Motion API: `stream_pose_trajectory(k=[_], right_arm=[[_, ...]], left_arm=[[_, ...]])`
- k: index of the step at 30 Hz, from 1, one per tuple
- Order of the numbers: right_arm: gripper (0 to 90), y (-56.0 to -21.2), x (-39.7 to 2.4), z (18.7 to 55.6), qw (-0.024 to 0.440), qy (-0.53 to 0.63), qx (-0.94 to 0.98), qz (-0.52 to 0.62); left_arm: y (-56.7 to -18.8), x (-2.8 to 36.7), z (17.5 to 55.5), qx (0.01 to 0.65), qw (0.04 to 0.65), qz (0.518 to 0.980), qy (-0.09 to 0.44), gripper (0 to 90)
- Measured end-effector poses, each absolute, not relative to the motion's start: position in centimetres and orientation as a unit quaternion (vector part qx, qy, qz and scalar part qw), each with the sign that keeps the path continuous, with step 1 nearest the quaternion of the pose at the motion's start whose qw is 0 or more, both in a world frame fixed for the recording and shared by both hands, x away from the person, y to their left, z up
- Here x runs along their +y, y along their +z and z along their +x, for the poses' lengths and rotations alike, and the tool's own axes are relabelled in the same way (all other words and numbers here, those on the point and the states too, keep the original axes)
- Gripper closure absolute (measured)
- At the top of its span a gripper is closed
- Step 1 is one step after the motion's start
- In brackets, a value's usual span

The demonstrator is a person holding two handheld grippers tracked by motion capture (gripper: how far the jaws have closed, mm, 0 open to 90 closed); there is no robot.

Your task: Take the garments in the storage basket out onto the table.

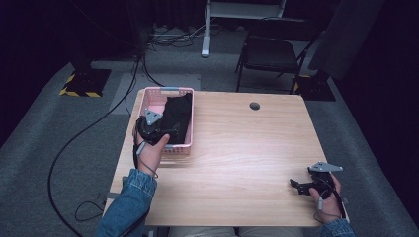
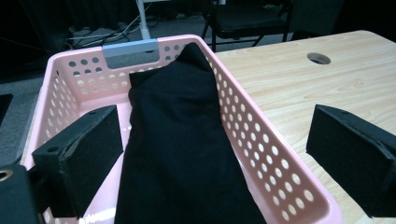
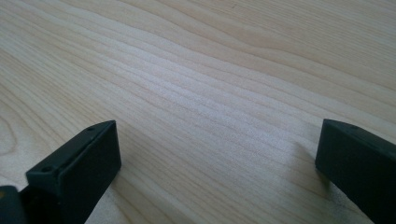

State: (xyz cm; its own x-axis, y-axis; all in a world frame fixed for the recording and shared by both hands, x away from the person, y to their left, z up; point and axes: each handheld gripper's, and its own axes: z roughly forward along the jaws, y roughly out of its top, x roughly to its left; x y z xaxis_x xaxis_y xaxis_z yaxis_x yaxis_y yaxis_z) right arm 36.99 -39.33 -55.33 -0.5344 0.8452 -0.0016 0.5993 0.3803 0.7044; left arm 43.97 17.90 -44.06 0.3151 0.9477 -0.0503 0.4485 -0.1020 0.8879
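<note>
A pink perforated basket (image 1: 149, 101) stands at the table's left edge, with a black cloth (image 1: 177, 117) lying inside it. My left gripper (image 1: 159, 132) hovers over the basket's near end, open. In the left gripper view the black cloth (image 2: 180, 140) lies in the basket (image 2: 261, 154) and reaches up to the far rim; one jaw is over the basket's inside, the other out past its right wall, and neither touches the cloth. My right gripper (image 1: 299, 184) rests low at the table's near right, open. Its jaws stand wide apart over bare wood (image 3: 210, 93).
The wooden table (image 1: 237, 148) has a round cable hole (image 1: 254, 105) near its far edge. A black chair (image 1: 274, 52) stands behind the table on grey carpet. Cables trail on the floor to the left.
</note>
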Motion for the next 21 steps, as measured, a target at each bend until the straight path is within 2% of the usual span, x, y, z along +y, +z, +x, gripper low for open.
stream_pose_trajectory(k=[21], right_arm=[[0.0, -55.3, -39.3, 37.0, 0.185, 0.333, 0.810, 0.447]], left_arm=[[-43.6, 17.0, 47.7, 0.508, 0.427, 0.691, 0.287, 2.9]])
